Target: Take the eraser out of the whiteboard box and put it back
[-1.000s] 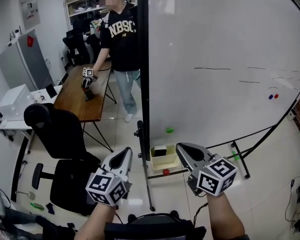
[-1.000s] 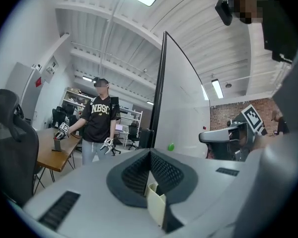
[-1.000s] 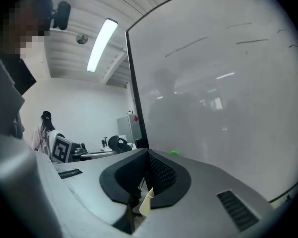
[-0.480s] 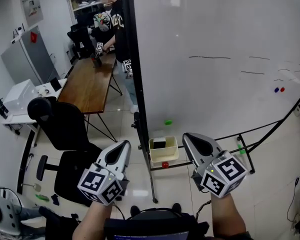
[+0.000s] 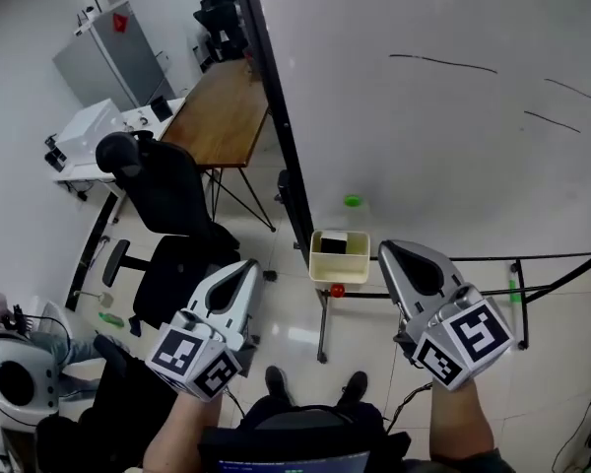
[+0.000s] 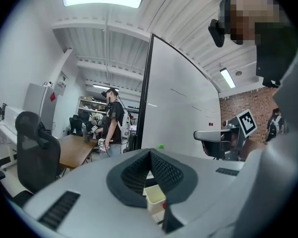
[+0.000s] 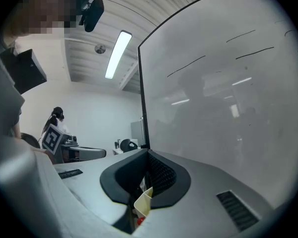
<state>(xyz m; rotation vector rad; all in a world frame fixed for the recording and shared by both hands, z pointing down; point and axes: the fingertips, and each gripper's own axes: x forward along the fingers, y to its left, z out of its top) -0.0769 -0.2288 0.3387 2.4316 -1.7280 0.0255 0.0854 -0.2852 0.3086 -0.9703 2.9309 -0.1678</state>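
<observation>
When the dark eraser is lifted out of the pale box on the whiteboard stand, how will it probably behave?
The eraser looks like a small solid block, so it is probably stiff and light. It lies in the open-topped box, so it should lift out freely.

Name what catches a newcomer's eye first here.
The big whiteboard fills the upper right of the head view, with a cream box holding a black eraser at its lower left corner. The left tool and right tool, both shut and empty, flank that box from below.
</observation>
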